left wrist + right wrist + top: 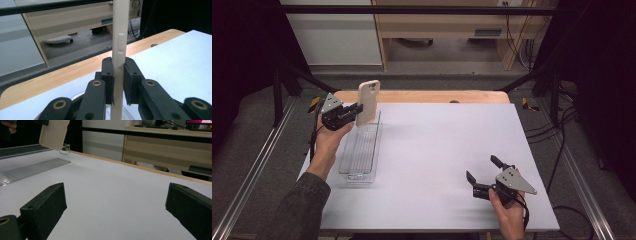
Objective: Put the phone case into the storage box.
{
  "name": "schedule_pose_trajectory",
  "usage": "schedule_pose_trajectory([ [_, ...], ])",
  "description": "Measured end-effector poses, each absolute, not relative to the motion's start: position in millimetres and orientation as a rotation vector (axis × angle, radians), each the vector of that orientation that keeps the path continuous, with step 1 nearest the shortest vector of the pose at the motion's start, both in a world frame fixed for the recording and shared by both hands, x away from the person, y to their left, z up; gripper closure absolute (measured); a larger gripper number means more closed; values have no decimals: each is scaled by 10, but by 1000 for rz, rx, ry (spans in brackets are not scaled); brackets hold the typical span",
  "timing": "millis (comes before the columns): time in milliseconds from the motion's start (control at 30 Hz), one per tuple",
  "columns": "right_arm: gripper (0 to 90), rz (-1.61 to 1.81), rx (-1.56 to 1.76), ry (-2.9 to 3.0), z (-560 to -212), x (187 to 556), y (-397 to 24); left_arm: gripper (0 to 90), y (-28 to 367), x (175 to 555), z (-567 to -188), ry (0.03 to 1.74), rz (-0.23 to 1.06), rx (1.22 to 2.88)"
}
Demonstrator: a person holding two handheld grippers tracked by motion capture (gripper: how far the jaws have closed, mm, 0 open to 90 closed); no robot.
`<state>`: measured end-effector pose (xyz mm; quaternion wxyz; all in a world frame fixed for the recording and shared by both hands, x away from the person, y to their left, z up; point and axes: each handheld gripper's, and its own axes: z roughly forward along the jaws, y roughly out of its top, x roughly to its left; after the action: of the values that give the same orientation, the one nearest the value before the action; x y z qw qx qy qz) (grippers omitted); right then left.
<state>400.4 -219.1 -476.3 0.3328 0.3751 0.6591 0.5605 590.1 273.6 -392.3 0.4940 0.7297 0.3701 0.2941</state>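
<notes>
One beige phone case [368,102] is clamped upright by the left gripper [355,111] above one clear tray [360,150] near the desk's [437,150] left edge; the right gripper [484,172] is held released

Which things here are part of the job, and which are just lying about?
In the job: phone case, clamped in the left gripper; clear tray below it; right gripper, open, empty.
Lying about: wooden desk; floor cables.
</notes>
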Motion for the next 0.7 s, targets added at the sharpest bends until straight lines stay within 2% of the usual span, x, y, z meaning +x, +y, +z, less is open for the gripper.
schedule_pose_trajectory([
  [700,32,1459,971,1732,-4770,4006,-2185,799,2726,5929,-4004,916,670,1801],
])
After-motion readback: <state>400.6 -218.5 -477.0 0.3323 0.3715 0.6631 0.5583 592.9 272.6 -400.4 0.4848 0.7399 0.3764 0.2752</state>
